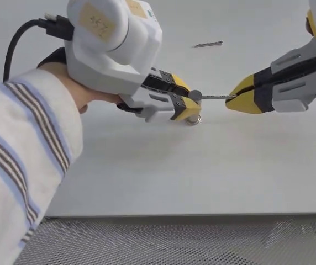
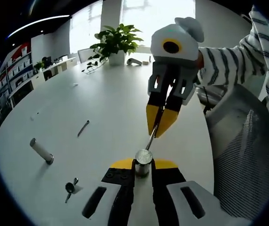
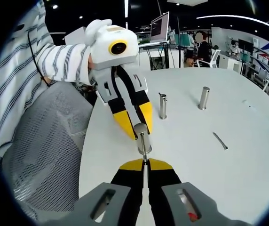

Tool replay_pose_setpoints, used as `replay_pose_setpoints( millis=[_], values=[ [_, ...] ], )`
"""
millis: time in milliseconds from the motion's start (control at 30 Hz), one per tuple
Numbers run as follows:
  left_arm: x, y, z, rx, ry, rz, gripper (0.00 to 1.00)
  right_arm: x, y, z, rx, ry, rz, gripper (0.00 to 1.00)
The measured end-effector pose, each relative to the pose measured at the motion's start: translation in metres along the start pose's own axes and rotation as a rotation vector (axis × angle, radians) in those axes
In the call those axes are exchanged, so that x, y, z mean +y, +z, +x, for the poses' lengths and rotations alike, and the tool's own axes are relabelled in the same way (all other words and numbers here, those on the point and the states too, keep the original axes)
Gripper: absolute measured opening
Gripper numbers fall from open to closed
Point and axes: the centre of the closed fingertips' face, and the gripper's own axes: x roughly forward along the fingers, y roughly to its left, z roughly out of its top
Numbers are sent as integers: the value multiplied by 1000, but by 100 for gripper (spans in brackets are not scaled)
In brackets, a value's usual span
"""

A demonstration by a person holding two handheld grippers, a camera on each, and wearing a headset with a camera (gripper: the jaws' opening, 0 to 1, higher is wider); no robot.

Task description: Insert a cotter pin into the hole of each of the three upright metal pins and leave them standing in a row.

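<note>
The left gripper clamps the upright metal pin on the table; the right gripper, closed on the cotter pin, holds it level just to the right, tip pointing left at the metal pin.

The white surface is smooth and matte, with a straight near edge in the head view. A metal pin stands on its base not far from that edge. Farther in, a second pin and a third pin stand upright near each other without touching. A loose cotter pin lies flat on a bare stretch, well apart from all three. At the far end sits a potted plant, with a small pale object just beside it.
</note>
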Motion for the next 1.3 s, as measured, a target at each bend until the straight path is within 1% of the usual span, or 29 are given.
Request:
replay_pose_setpoints(
  millis=[67,167,333,400,467,533,667,767,800,900,967,1100,1133,1167,1233,1300],
  values=[
    [-2,1,1,2,-1,2,10,-2,1,2,1,1,-16,0],
    [0,0,1,5,-1,5,10,-5,4,5,6,6,-36,0],
    [-1,0,1,8,-2,10,10,-4,5,10,16,18,-53,0],
    [1,-1,2,9,-2,9,10,-4,5,13,17,19,-55,0],
    [1,-1,2,10,-4,9,10,-3,6,16,7,28,-44,0],
    [-2,1,3,11,-5,8,10,0,10,21,3,36,-47,0],
    [-1,0,3,15,-6,9,10,0,14,24,7,45,-64,0],
    [-2,1,4,16,-7,6,10,2,15,27,10,53,-54,0],
    [-2,1,4,17,-7,7,10,1,15,27,10,52,-69,0],
    [-2,1,4,19,-6,9,10,4,18,28,-1,61,-71,0],
    [-1,0,4,21,-6,9,10,6,18,28,2,62,-54,0],
    [-2,1,4,23,-7,9,10,7,18,26,-13,64,-44,0],
    [-1,1,4,23,-7,8,10,8,17,25,-8,65,-39,2],
    [-2,1,4,24,-7,9,10,7,14,24,8,63,-37,4],
    [-3,1,4,24,-7,10,10,6,9,22,25,60,-48,8],
    [-2,1,4,25,-7,13,10,6,8,20,30,57,-45,9]
  ],
)
